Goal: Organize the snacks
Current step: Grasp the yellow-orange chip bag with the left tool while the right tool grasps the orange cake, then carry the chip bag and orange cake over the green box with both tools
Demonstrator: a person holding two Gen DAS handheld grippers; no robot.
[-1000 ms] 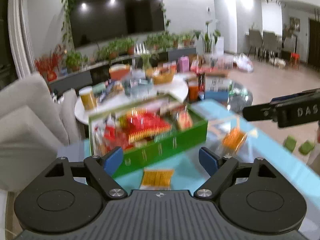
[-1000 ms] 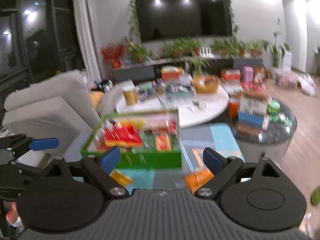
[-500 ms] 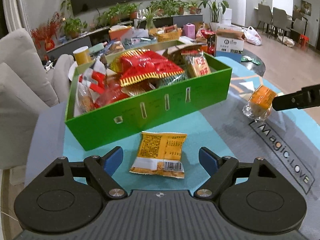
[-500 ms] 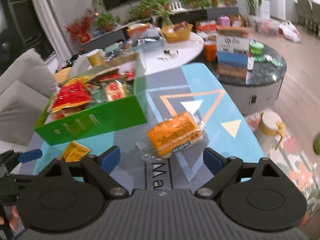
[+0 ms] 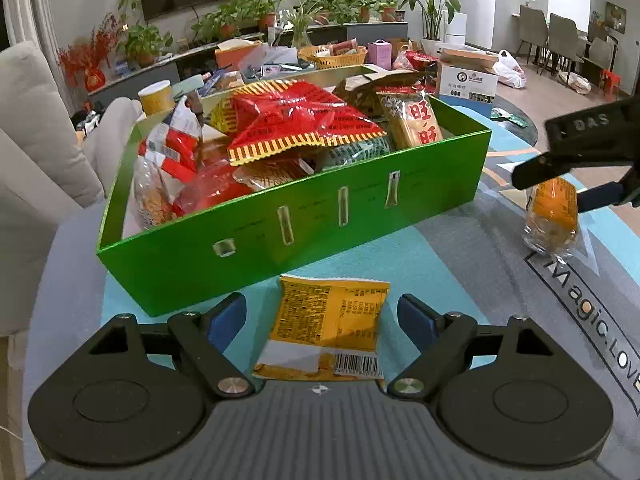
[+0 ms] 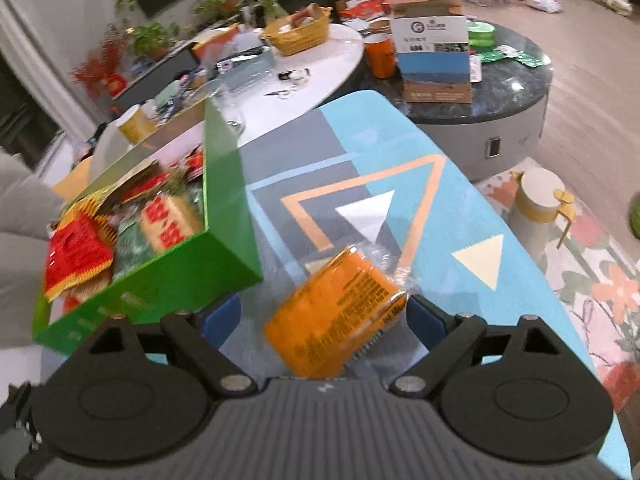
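Observation:
A green box (image 5: pixel 280 240) full of snack bags stands on the patterned table; it also shows in the right wrist view (image 6: pixel 168 276). A flat yellow snack packet (image 5: pixel 326 328) lies on the table just in front of the box, between the open blue fingers of my left gripper (image 5: pixel 322 320). An orange wrapped snack pack (image 6: pixel 336 316) lies to the right of the box, between the open fingers of my right gripper (image 6: pixel 324 316). The left wrist view shows that orange pack (image 5: pixel 554 216) with the right gripper (image 5: pixel 560 180) straddling it.
The table top (image 6: pixel 460 216) has a blue, grey and orange pattern, and its right edge drops to a floral rug. Beyond it stand a cluttered white round table (image 6: pixel 304 76) and a dark round table (image 6: pixel 512 80) with a cardboard box. A pale sofa (image 5: pixel 36 152) is at the left.
Both grippers have dropped and moved forward toward the table. The yellow packet now sits between the left fingers and the orange pack between the right fingers. Both stay open.

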